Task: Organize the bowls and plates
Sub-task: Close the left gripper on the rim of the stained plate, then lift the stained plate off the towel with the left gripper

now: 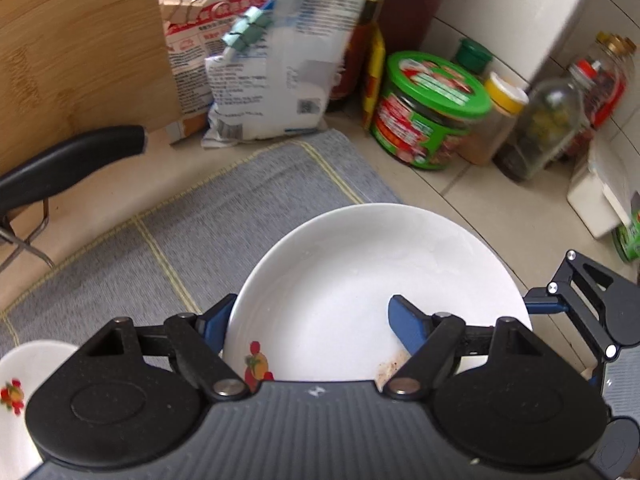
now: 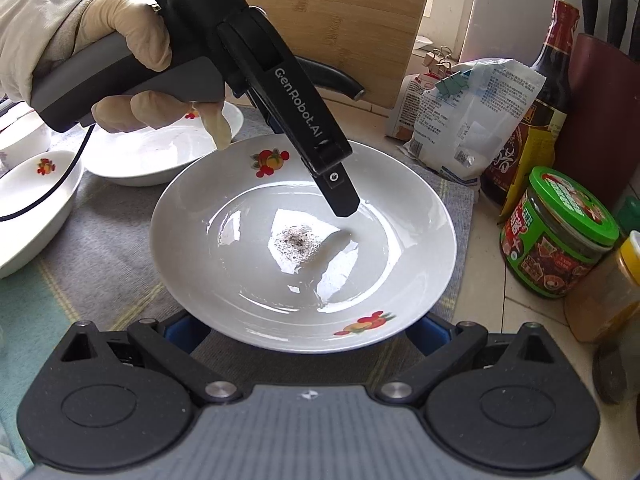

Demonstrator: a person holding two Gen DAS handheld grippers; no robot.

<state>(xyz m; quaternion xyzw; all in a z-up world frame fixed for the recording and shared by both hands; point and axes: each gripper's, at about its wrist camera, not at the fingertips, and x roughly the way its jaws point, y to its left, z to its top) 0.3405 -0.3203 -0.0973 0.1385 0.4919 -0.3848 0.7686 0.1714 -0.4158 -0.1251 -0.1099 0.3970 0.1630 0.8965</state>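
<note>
Two claws bracket a fruit-printed plate (image 2: pixel 280 280) lying on the grey mat (image 2: pixel 112 248) mid-counter. The left claw (image 1: pixel 310 308) straddles its 12 o'clock rim, though the view leaves unclear whether it is clenched. The right claw (image 2: pixel 306 328) sits released, spread at 6 o'clock. The glaze looks wet and may slip from a one-sided lift, striking the bowl (image 2: pixel 160 156) at 10 o'clock or the green-lidded jar (image 2: pixel 560 232) at 3 o'clock.

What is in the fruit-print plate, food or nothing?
No food, but dirty: dark speckled residue sits at the wet centre of the plate.
</note>
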